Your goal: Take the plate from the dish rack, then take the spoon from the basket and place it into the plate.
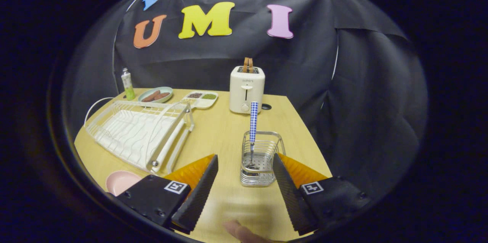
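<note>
Gripper (244, 170) gapes empty; center it on the spoon (253, 123) handle above the basket (261, 166), then lift straight.

This is a staged recording booth dressed as a kitchen, not a real home: black cloth (236, 60) hangs as the wall behind a lone wooden table (221, 128). Along the table's far edge stand a toaster (247, 89) and food dishes (155, 94), with a dish rack (139, 133) by its left edge.
</note>
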`<state>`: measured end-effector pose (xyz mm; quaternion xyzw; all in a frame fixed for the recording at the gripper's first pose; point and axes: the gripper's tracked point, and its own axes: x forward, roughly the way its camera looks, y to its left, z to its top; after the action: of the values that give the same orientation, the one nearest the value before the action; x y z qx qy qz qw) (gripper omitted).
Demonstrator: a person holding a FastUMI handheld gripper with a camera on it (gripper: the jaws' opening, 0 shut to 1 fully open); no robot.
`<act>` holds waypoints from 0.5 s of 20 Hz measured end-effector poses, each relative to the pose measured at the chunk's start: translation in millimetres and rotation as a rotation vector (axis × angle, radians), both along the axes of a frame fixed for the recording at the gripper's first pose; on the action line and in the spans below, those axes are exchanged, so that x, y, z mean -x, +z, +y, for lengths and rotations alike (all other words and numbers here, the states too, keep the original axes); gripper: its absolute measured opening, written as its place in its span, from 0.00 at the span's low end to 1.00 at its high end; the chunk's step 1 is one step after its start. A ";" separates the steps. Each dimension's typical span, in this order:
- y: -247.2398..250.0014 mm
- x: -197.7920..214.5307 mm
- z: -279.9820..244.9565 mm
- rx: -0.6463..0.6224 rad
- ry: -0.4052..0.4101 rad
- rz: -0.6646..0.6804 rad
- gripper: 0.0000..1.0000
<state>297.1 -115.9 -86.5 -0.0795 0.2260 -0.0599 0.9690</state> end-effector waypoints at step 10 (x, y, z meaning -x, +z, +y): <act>-5.7 -91.1 -15.5 -0.026 -0.089 0.069 0.92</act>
<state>388.2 -131.4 -92.2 -0.0587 0.2635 -0.0970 0.9580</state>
